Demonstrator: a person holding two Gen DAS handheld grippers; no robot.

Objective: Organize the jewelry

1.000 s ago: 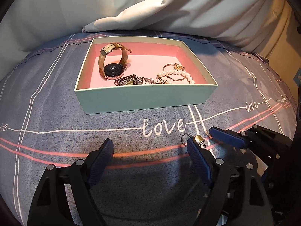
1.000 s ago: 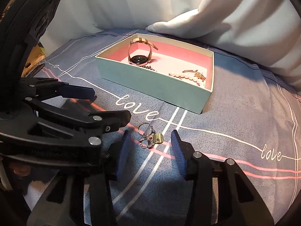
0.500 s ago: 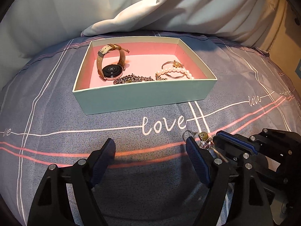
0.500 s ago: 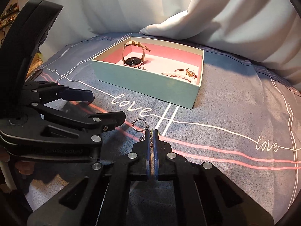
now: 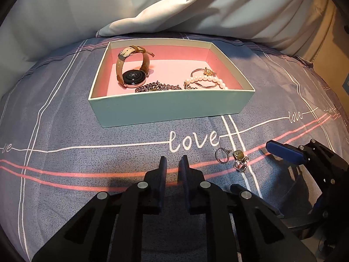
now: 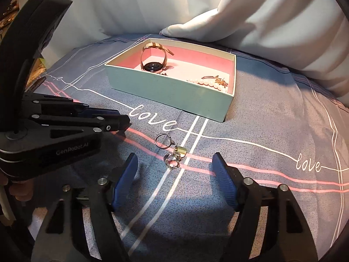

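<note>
My right hand-held gripper (image 6: 174, 174) is wide open around 2 rings (image 6: 168, 150) and maybe an earring on the bed sheet (image 6: 272, 120), left hand-held gripper (image 5: 172, 168) nearly closed, empty, box (image 5: 170, 107) beyond.

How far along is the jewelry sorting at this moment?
Mostly done: the watch, chain and pearl bracelet already lie in the box. Nothing is in hand: the right gripper is open around the rings on the bedsheet, and the left gripper is nearly closed on nothing. Left: getting those rings into the box.
</note>
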